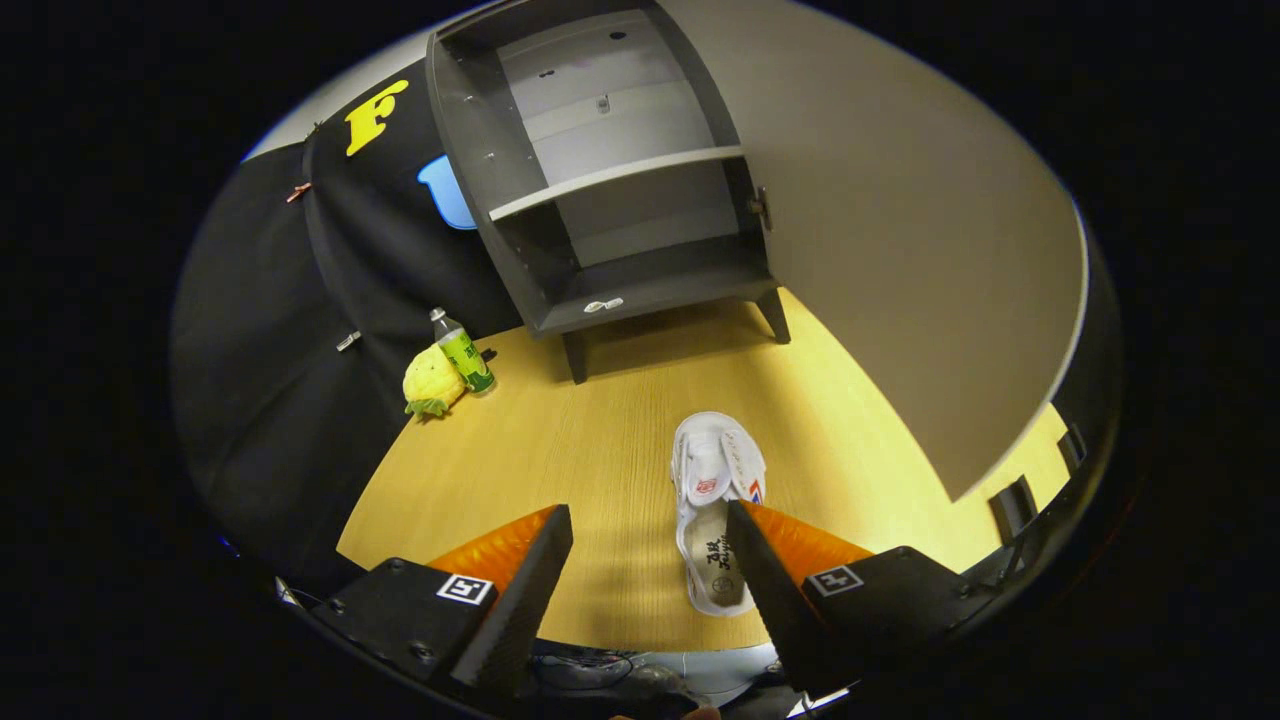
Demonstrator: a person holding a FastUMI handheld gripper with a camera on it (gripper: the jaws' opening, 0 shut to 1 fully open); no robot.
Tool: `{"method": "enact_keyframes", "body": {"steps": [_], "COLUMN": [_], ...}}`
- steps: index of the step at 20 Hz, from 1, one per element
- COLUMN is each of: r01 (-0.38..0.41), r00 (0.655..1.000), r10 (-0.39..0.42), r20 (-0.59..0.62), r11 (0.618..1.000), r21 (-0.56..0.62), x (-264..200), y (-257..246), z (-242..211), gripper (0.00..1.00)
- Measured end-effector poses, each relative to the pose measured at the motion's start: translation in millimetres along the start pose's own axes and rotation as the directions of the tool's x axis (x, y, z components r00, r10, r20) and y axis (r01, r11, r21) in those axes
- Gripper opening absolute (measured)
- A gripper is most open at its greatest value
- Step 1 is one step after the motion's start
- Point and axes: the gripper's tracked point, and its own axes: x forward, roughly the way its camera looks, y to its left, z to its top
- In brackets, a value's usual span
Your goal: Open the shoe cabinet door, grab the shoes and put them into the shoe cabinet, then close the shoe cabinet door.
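— One shoe (712,510) lies on the wooden floor (560,450), a white sandal, its heel end just inside your right finger (765,570). Are you holding it?

— No. Your gripper (648,560) is spread wide with nothing between the pads; the shoe sits between the fingers, closer to the right one.

— And the cabinet (610,180)?

— Beyond the shoe, standing on short legs, its door (900,230) swung open to your right. You can see a shelf (620,178) across the middle. Off to the left, near the black cloth, you have a bottle (463,352) touching a yellow plush toy (432,380).
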Motion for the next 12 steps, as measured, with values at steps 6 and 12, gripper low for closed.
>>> {"method": "enact_keyframes", "body": {"steps": [6,12], "r01": [0.061,0.072], "r00": [0.995,0.996], "r10": [-0.058,-0.071], "r20": [-0.079,-0.048], "r11": [0.998,0.997], "r21": [0.028,0.021], "x": [53.3,89.4], "y": [-19.0,-15.7], "z": [-49.8,-53.9], "gripper": [0.82,0.65]}}
